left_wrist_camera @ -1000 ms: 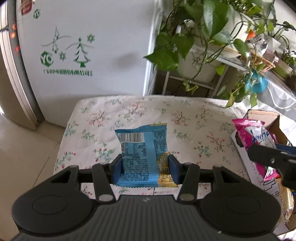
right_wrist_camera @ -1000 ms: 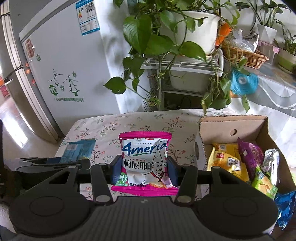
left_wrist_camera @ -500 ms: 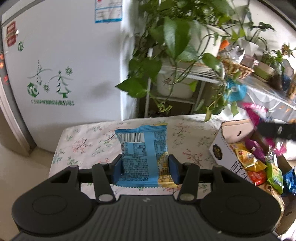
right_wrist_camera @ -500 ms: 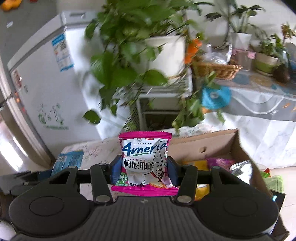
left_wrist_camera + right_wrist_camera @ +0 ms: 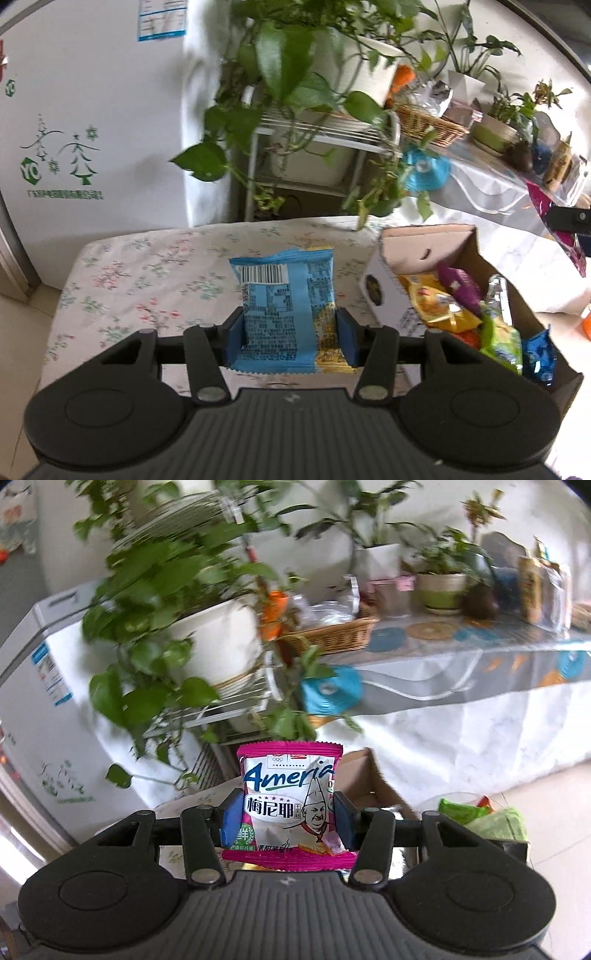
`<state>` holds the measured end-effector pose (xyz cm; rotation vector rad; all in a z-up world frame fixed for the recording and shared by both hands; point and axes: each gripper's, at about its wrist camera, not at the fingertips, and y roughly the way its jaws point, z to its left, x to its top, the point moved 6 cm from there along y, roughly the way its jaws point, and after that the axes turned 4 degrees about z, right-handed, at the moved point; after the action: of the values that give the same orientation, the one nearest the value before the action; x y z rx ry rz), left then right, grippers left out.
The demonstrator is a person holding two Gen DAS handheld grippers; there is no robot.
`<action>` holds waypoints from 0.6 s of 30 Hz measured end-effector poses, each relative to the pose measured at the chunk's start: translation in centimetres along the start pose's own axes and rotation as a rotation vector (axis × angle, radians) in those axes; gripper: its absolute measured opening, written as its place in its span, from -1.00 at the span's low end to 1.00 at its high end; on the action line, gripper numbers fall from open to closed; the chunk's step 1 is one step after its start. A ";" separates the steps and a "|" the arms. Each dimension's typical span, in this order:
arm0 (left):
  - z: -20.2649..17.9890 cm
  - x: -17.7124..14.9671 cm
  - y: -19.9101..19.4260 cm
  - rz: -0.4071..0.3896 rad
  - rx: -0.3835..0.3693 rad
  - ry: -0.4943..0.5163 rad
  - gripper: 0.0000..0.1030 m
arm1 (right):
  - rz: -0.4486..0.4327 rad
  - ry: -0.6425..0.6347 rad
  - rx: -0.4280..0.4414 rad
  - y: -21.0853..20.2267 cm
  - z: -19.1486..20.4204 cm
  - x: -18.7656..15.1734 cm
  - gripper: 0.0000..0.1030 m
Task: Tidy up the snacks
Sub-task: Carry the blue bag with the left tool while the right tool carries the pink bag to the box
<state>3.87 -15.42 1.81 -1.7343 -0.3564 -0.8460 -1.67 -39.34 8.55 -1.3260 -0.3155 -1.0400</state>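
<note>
**Two snack packets held above a floral table and an open carton**

Seen from the left wrist, the left gripper (image 5: 290, 338) has its blue pads clamped on the two side edges of a blue and yellow foil snack packet (image 5: 284, 310), barcode side facing the camera and standing upright. Beneath it lies a low table with a floral-print cloth (image 5: 155, 280). To the right of the packet, at the table's edge, sits an open brown cardboard box (image 5: 428, 243) holding a jumble of yellow, purple, green, silver and blue snack bags (image 5: 461, 310). At the far right edge of this view the dark tip of the right gripper (image 5: 569, 221) shows above the far side of the box, with a strip of magenta wrapper in it. A white cabinet with green tree print (image 5: 74, 155) and a trailing green potted plant on a white wire rack (image 5: 306, 92) stand behind the table.

Seen from the right wrist, the right gripper's pads are pressed against both sides of a magenta and white snack packet printed with a chef figure (image 5: 290, 805), held upright. Behind it a flap of the cardboard box is visible, and green wrappers (image 5: 480, 814) show to the right. The background is motion-blurred.
</note>
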 end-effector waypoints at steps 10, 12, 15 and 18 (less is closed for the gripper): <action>-6.3 1.7 0.5 0.007 -0.079 0.016 -0.03 | 0.006 0.146 -0.006 -0.9 -3.5 0.6 0.11; -7.7 2.0 0.7 0.006 -0.093 0.028 -0.03 | 0.006 0.164 -0.004 -0.9 -3.8 0.6 0.11; -9.6 2.2 1.3 0.018 -0.116 0.041 -0.03 | 0.015 0.199 0.010 -0.9 -4.2 0.6 0.11; -11.2 2.3 2.1 0.040 -0.131 0.050 -0.03 | 0.030 0.239 0.017 -0.7 -4.6 0.6 0.11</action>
<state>2.74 -26.88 3.32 -1.8312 -0.2364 -0.8994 -3.49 -43.60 8.15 -1.1737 -0.1237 -1.1544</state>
